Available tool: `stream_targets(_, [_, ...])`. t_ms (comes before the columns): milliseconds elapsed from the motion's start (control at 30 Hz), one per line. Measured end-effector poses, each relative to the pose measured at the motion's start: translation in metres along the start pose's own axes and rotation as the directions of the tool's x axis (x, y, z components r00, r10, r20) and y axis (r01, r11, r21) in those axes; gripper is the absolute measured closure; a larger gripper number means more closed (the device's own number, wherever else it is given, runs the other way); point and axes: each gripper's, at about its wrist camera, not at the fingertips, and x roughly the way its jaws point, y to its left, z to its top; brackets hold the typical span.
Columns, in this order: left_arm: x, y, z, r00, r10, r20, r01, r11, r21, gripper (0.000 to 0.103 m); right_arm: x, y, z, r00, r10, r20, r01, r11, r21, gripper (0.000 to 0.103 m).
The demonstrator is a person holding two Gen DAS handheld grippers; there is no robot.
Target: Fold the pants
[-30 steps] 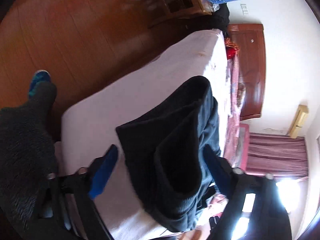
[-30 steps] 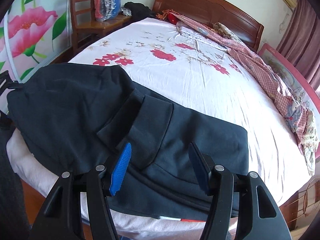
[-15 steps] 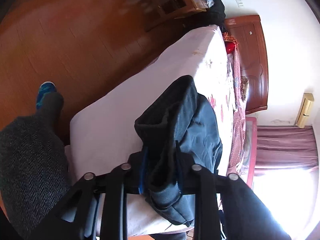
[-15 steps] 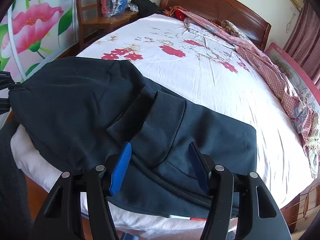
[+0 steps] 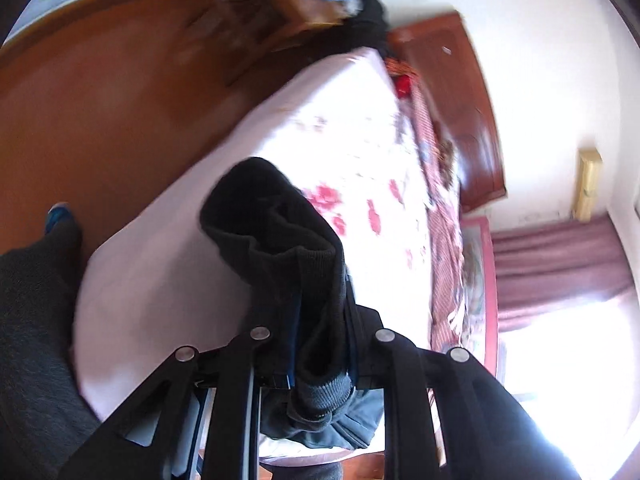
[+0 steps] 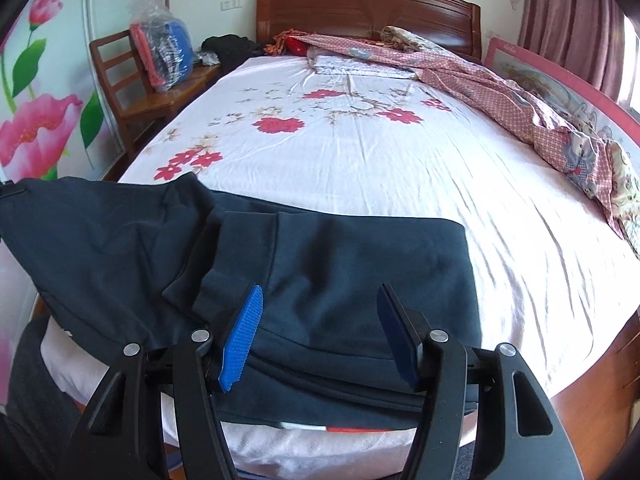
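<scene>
Dark navy pants (image 6: 340,272) lie folded across the near end of the bed (image 6: 380,168). Their left part (image 6: 100,236) is lifted off the mattress. My left gripper (image 5: 320,320) is shut on a bunched ribbed edge of the pants (image 5: 280,232) and holds it up over the bed's corner. My right gripper (image 6: 320,332) is open and empty, with its blue pads (image 6: 244,336) just above the flat part of the pants near the bed's front edge.
A pink patterned quilt (image 6: 520,100) lies along the bed's right side. A wooden headboard (image 6: 368,4) stands at the far end. A wooden chair (image 6: 136,84) with a bagged bundle stands at the left. The person's leg (image 5: 36,320) stands on the wood floor beside the bed.
My left gripper has closed on the pants' edge and lifted it. My right gripper has stayed open and has turned to face the headboard.
</scene>
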Motion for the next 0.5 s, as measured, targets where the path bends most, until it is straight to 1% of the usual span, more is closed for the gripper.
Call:
stream_targets(33, [0.003, -0.019, -0.004, 1.0, 0.001, -0.007, -0.001, 0.999, 0.05, 0.087, -0.001, -0.009, -0.001, 1.0, -0.002, 0.004, 0.002, 1.0, 0.028, 0.044])
stream_targets(67, [0.01, -0.045, -0.012, 1.0, -0.01, -0.026, 0.013, 0.993, 0.119, 0.087, -0.002, -0.019, -0.002, 1.0, -0.014, 0.01, 0.013, 0.998, 0.057, 0.044])
stream_targets(133, [0.023, -0.083, -0.028, 0.998, -0.026, -0.057, 0.038, 0.976, 0.215, 0.087, -0.004, -0.04, -0.006, 0.999, -0.028, 0.02, 0.025, 0.993, 0.117, 0.044])
stream_targets(233, [0.058, -0.142, -0.063, 0.988, -0.05, -0.144, 0.097, 0.937, 0.335, 0.087, -0.012, -0.074, -0.016, 0.998, -0.058, 0.032, 0.05, 0.977, 0.209, 0.044])
stream_targets(300, [0.081, -0.171, -0.086, 0.978, -0.052, -0.201, 0.131, 0.905, 0.406, 0.087, -0.017, -0.097, -0.026, 0.996, -0.086, 0.035, 0.074, 0.961, 0.267, 0.044])
stream_targets(333, [0.097, -0.187, -0.105, 0.971, -0.049, -0.236, 0.152, 0.885, 0.441, 0.087, -0.02, -0.108, -0.032, 0.995, -0.094, 0.035, 0.08, 0.954, 0.29, 0.044])
stream_targets(367, [0.108, -0.197, -0.115, 0.962, -0.041, -0.27, 0.166, 0.873, 0.459, 0.087, -0.022, -0.118, -0.038, 0.995, -0.1, 0.029, 0.086, 0.946, 0.312, 0.044])
stream_targets(400, [0.122, -0.208, -0.132, 0.952, -0.031, -0.306, 0.184, 0.853, 0.488, 0.087, -0.023, -0.128, -0.045, 0.993, -0.12, 0.021, 0.106, 0.937, 0.334, 0.044])
stream_targets(433, [0.136, -0.218, -0.15, 0.943, -0.017, -0.332, 0.198, 0.831, 0.52, 0.087, -0.024, -0.137, -0.052, 0.992, -0.125, 0.014, 0.112, 0.927, 0.357, 0.044])
stream_targets(500, [0.164, -0.232, -0.185, 0.921, 0.026, -0.389, 0.217, 0.795, 0.567, 0.087, -0.025, -0.156, -0.066, 0.991, -0.13, -0.002, 0.12, 0.905, 0.409, 0.044])
